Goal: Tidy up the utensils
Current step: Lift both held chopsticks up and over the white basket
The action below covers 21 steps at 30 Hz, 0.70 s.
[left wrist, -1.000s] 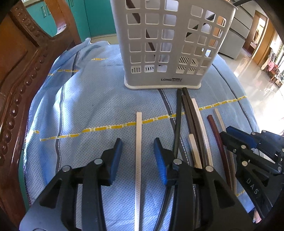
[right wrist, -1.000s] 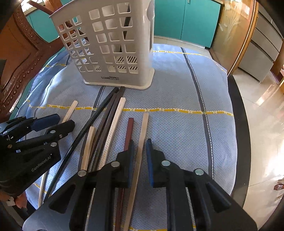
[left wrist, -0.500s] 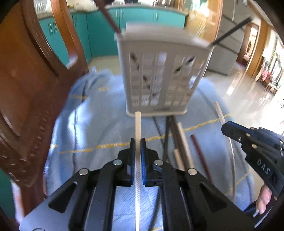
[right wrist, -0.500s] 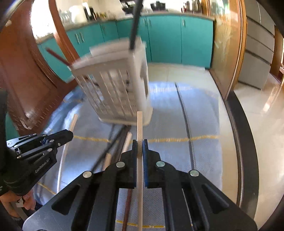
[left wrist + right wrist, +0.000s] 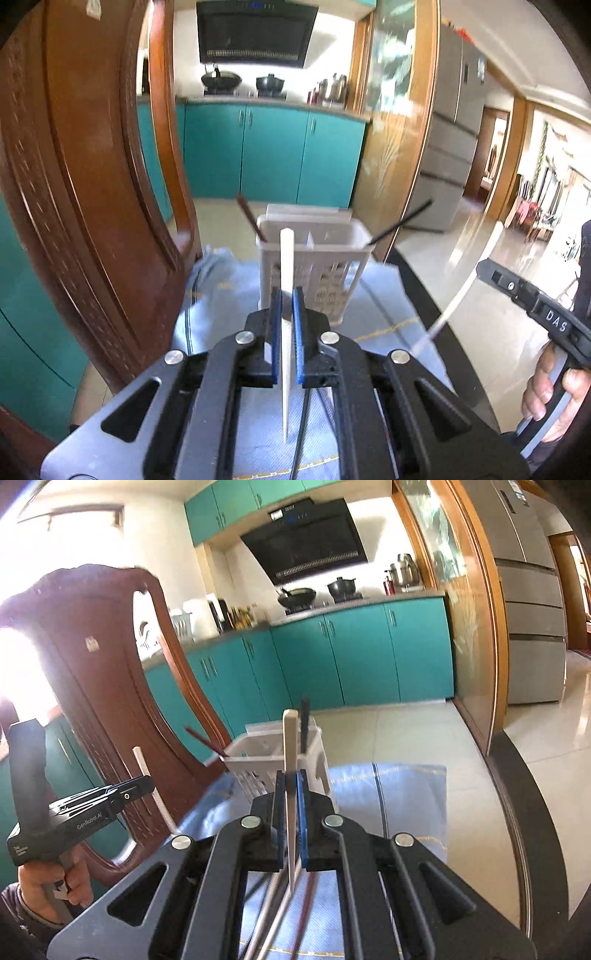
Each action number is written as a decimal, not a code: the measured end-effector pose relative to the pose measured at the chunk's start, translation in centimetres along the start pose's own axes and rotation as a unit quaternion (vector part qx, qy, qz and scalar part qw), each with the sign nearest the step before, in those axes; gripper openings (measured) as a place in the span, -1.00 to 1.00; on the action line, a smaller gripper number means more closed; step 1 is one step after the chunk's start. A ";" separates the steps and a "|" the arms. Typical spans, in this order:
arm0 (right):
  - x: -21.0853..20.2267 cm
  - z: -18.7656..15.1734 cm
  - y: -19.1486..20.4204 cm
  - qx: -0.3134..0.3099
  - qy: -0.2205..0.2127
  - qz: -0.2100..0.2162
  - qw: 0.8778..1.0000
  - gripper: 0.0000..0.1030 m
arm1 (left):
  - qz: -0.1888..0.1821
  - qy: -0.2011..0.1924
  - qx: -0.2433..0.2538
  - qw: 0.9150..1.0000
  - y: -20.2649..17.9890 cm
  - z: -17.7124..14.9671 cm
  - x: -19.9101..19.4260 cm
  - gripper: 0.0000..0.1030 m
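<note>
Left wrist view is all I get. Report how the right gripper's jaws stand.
Observer: The right gripper is shut on a pale chopstick, whose tip points up in front of the basket.
Operator: Now say what lies under that gripper.
Observer: A dark red chopstick and some grey ones lie on the blue cloth.

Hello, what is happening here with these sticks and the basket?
A person is sorting chopsticks into a white utensil basket. The left gripper is shut on a white chopstick, and the right gripper is shut on a pale wooden chopstick. Both are held above the table, before the basket. More chopsticks lie on the blue cloth.
</note>
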State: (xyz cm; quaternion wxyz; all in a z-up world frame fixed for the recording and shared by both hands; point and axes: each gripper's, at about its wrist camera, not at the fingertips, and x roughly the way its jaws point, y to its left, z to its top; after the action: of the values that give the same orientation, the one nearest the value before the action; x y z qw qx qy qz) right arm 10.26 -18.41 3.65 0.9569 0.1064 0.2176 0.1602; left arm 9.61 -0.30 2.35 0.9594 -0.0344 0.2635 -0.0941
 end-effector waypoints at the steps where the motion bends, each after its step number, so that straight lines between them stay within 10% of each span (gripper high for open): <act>1: -0.3 0.5 0.1 -0.001 -0.006 0.000 1.000 -0.87 | -0.001 -0.006 0.001 1.000 -0.1 0.4 -0.3 -0.87; 14: -1.2 11.6 1.3 0.051 -0.134 0.026 0.989 -0.87 | -0.032 -0.137 -0.056 0.989 1.8 12.0 -2.9 -0.87; 21: 3.5 14.5 0.8 0.092 -0.171 -0.010 0.981 -0.87 | 0.010 -0.171 -0.091 0.981 2.6 13.1 1.0 -0.87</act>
State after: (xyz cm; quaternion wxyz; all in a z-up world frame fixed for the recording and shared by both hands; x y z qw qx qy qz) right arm 19.53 -18.35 15.34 0.9677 0.2173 0.0654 0.1098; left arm 17.62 2.30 12.81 0.9842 -0.1341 0.1035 -0.0524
